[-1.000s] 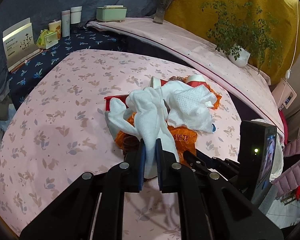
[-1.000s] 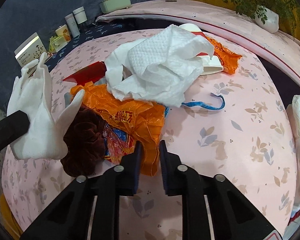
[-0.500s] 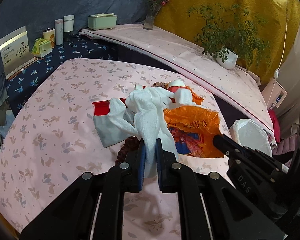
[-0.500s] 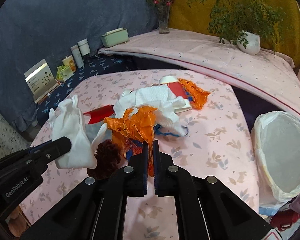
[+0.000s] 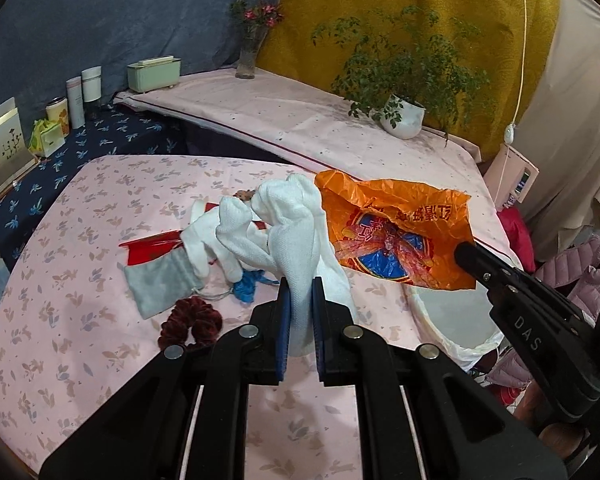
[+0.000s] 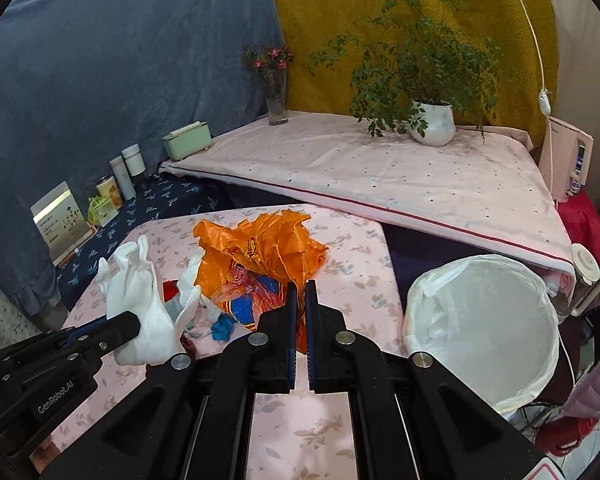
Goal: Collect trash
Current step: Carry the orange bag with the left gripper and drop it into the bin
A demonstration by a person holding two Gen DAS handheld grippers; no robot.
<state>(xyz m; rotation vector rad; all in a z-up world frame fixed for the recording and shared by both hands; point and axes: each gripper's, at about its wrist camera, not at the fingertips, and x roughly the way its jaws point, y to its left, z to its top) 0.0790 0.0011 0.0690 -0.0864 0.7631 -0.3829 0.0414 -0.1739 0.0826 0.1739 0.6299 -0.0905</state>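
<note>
My left gripper [image 5: 299, 292] is shut on a white glove [image 5: 284, 224] and holds it up above the pink table [image 5: 60, 320]; it also shows in the right wrist view [image 6: 140, 304]. My right gripper [image 6: 299, 296] is shut on an orange plastic bag [image 6: 260, 256], lifted off the table; the bag hangs at the right in the left wrist view [image 5: 396, 236]. A bin lined with a white bag [image 6: 484, 320] stands open beside the table's right edge. A red wrapper [image 5: 152, 248], a grey pouch [image 5: 156, 284], a blue scrap [image 5: 248, 286] and a dark red scrunchie [image 5: 190, 322] lie on the table.
A raised pink-covered ledge [image 6: 380, 176] behind the table carries a potted plant [image 6: 432, 120], a flower vase [image 6: 276, 100] and a green box [image 6: 188, 140]. Bottles and a card [image 5: 4, 140] stand on the blue cloth at the left. A pink device [image 6: 568, 160] stands at the far right.
Both grippers have risen and pulled back from the pile. The orange bag has come up off the table and moved right toward the bin. The glove stays gripped.
</note>
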